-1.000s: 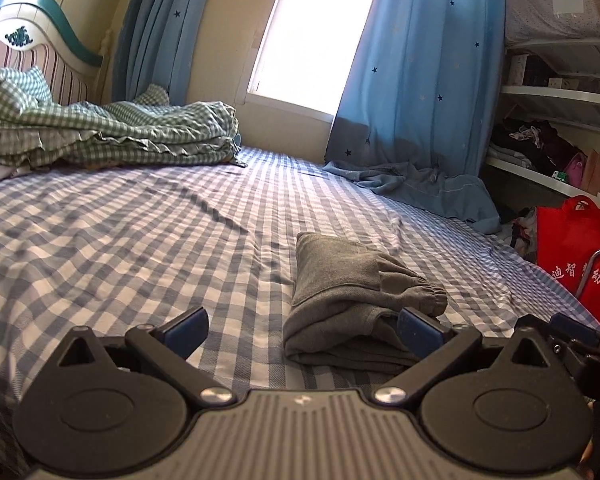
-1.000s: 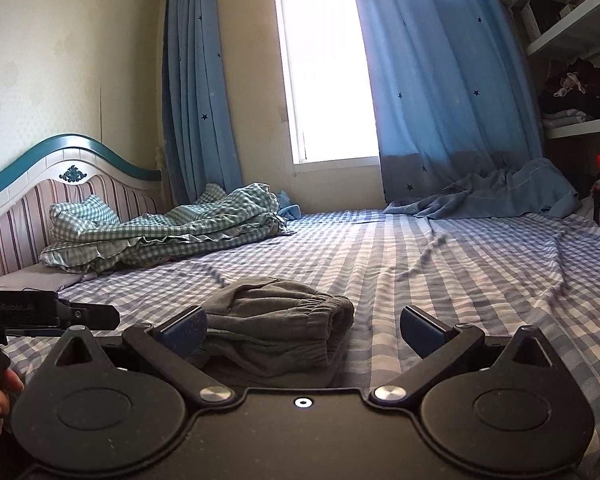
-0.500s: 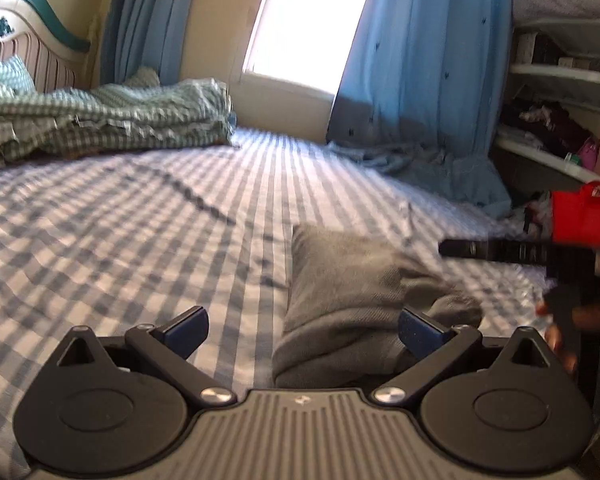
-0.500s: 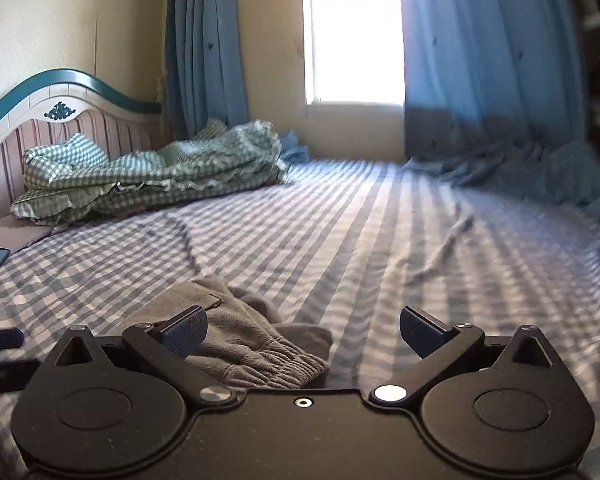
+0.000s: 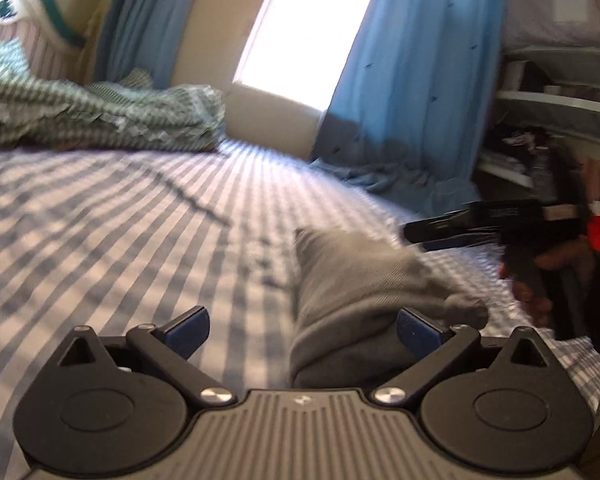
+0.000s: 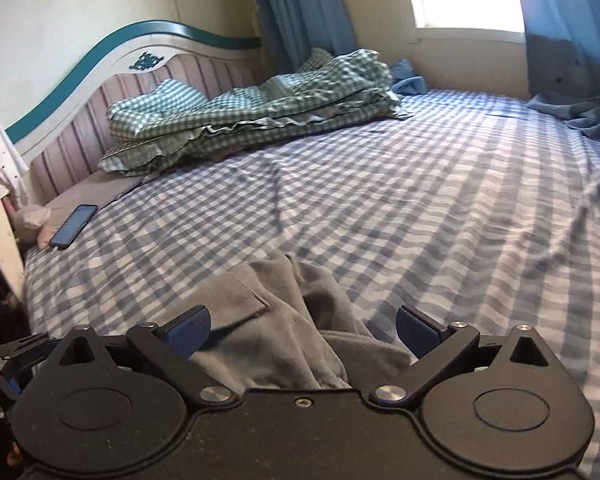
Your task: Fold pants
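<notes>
Right gripper (image 6: 302, 334) swings toward headboard since earlier; both grippers' jaws wide, empty, left gripper (image 5: 302, 330) over folded grey pants (image 5: 352, 292) on bed (image 5: 120, 240)

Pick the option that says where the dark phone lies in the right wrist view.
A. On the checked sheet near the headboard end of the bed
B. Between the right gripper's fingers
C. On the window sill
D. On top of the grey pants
A: the phone lies flat on the checked sheet by the headboard, well apart from the grey pants.
</notes>
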`<action>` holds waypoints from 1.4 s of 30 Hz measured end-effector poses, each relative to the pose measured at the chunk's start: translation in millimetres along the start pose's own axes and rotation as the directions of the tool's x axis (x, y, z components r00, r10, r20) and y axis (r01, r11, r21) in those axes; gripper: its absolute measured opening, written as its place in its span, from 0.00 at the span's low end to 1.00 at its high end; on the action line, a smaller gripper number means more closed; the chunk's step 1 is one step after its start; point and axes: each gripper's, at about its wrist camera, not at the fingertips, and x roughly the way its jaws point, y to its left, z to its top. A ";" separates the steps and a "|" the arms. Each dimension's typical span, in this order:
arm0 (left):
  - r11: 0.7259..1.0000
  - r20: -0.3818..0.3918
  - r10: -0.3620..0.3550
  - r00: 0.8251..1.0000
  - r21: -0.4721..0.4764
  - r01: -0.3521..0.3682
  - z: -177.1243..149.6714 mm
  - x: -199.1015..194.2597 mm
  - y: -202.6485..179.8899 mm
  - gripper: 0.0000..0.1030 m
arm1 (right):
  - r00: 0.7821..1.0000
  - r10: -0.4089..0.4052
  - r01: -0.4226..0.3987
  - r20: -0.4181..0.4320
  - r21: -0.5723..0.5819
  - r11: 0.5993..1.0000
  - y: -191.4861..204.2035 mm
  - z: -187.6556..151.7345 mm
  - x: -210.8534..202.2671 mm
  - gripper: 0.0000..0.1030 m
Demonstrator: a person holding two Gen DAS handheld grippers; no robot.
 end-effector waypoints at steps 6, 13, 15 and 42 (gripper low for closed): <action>0.971 -0.026 -0.151 0.988 0.183 0.153 7.2 28.3 -26.5 0.40 | 0.981 0.072 -0.071 -0.178 0.014 0.997 -19.8 14.6 39.3 0.18; 0.950 -0.102 -0.143 0.984 0.266 0.166 -5.2 33.1 -32.0 0.32 | 0.992 0.028 -0.027 -0.127 0.008 1.000 -22.6 -3.1 26.9 0.25; 0.946 -0.105 -0.160 0.982 0.267 0.182 -5.6 31.0 -28.8 0.32 | 0.991 0.071 -0.068 -0.111 0.034 0.997 -32.9 6.0 24.5 0.34; 0.966 -0.123 -0.144 0.982 0.197 0.166 3.5 27.3 -26.3 0.34 | 0.995 0.076 -0.074 -0.069 0.039 0.997 -68.0 22.6 39.0 0.21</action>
